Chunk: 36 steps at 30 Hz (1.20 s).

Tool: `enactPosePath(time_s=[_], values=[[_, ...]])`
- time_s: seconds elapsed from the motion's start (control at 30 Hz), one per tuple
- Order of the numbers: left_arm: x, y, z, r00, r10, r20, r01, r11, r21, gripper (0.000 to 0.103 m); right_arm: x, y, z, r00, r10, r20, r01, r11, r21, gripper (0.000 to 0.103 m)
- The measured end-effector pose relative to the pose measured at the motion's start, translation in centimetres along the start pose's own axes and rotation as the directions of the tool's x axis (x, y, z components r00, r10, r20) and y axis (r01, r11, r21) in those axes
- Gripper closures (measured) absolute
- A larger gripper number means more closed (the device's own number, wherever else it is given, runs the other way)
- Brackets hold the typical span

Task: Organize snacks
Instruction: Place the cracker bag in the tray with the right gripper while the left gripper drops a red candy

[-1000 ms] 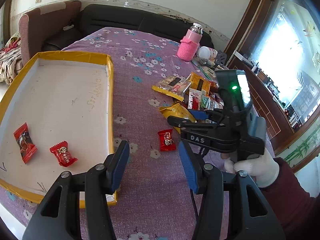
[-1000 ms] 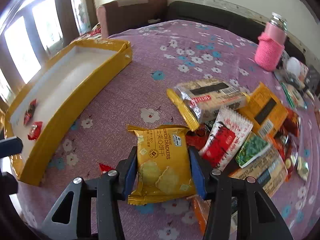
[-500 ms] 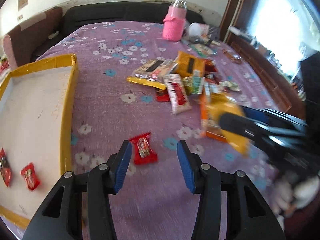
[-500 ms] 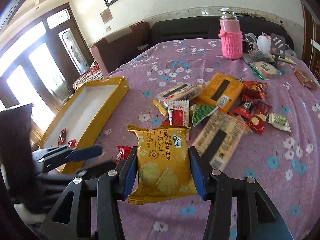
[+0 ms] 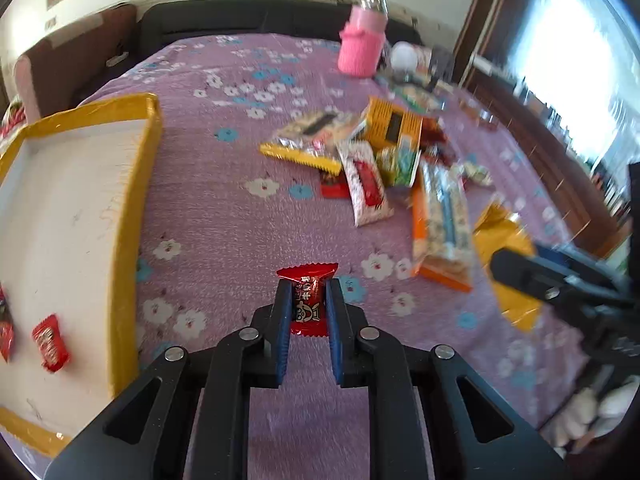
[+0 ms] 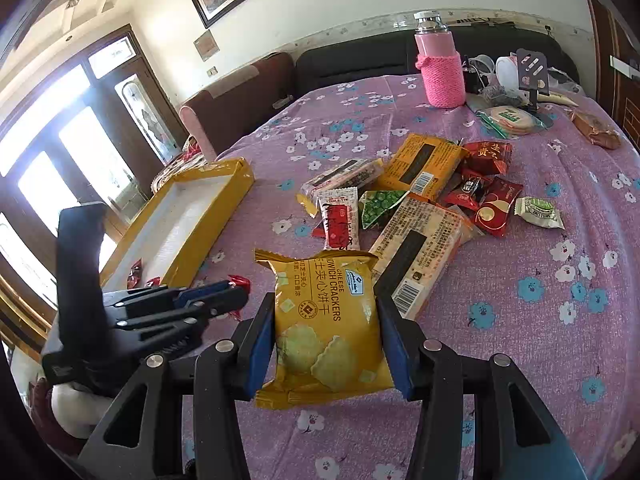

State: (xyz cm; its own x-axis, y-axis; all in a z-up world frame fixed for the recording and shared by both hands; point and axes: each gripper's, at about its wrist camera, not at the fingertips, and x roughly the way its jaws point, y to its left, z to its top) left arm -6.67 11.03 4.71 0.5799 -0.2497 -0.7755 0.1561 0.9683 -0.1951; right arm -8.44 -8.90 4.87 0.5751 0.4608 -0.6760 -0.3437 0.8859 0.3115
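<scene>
My left gripper [image 5: 307, 292] is shut on a small red candy [image 5: 307, 300], just above the purple flowered cloth. My right gripper [image 6: 326, 312] is shut on a yellow cheese cracker packet [image 6: 326, 328] and holds it above the cloth; it shows blurred at the right of the left wrist view [image 5: 504, 256]. A yellow-rimmed white tray [image 5: 132, 208] lies to the left and holds two red candies [image 5: 50, 342]. The left gripper also shows in the right wrist view [image 6: 224, 300], next to the tray [image 6: 208, 220]. A pile of snack packets [image 6: 420, 208] lies in the middle of the cloth.
A pink-sleeved bottle [image 6: 440, 68] stands at the far side, with a phone stand [image 6: 532, 76] and small items beside it. A dark sofa [image 6: 360, 60] lies behind the table. A wooden door [image 5: 500, 40] and bright window are on the right.
My left gripper has closed on the red candy that lay between its open fingers. My right gripper has risen and drawn back with the cracker packet still in it.
</scene>
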Motion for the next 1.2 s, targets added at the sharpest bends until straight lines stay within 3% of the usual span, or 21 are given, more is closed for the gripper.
enactPosePath(time_s=[0.13,0.3,0.53,0.67,0.8,0.97,1.2], values=[[-3.6,2.3,0.3,0.997,0.010,0.079,-0.006,0.999,-0.054,0.089,-0.7,1.5,0.2,1.000,0.011,0.010,-0.010,1.000,-0.018,0.053],[-7.2,8.0,0.6,0.985,0.091,0.149,-0.069,0.987,-0.143,0.089,-0.4,6.3,1.3,0.997,0.075,0.005,-0.074,0.994,-0.078,0.053],[-8.8,15.9,1.3,0.974,0.167,0.155,-0.118,0.953,-0.280,0.089,3.6,15.3,3.6,0.976,0.205,-0.077,-0.215,0.964,-0.154,0.054],[-7.5,20.0,2.3,0.976,0.180,0.122,-0.125,0.924,-0.362,0.089,8.7,19.5,5.3,0.955,0.251,-0.156,-0.271,0.954,-0.125,0.054],[-5.7,23.0,2.3,0.982,0.175,0.070,-0.130,0.897,-0.423,0.089,13.9,21.8,6.0,0.953,0.213,-0.216,-0.242,0.963,-0.119,0.054],[-4.5,24.7,1.7,0.985,0.165,0.048,-0.125,0.883,-0.453,0.089,18.4,23.2,5.6,0.950,0.166,-0.264,-0.206,0.970,-0.131,0.054],[-4.2,26.4,1.2,0.992,0.123,0.042,-0.084,0.851,-0.519,0.081,19.1,24.0,5.0,0.959,0.146,-0.245,-0.187,0.970,-0.153,0.049]])
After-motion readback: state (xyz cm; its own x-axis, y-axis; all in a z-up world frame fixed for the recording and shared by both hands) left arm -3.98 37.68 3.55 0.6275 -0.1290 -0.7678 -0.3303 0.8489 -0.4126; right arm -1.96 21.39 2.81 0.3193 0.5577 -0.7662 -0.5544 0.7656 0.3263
